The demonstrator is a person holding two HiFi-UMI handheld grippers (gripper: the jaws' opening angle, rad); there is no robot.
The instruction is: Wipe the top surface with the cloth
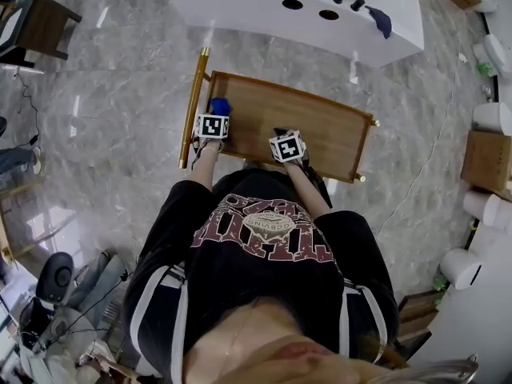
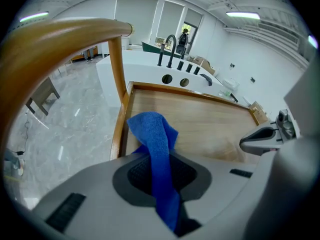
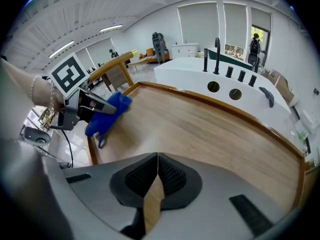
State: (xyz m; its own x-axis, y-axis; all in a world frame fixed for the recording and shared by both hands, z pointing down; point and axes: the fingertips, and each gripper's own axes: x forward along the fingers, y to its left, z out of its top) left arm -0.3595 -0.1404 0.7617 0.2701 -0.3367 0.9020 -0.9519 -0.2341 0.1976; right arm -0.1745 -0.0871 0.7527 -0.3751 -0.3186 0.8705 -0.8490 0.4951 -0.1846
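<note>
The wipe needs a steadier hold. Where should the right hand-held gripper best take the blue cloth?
Take the blue cloth at the bunched fold standing ahead of the left hand-held gripper, coming from the right over the wooden top; the raised rim and curved wooden handle crowd its left side.

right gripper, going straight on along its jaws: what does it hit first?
Probably the bare wooden top: the right gripper, jaws shut and empty, points across it and slightly downward. The blue cloth lies well off that line, to the left. Depth is hard to judge.
</note>
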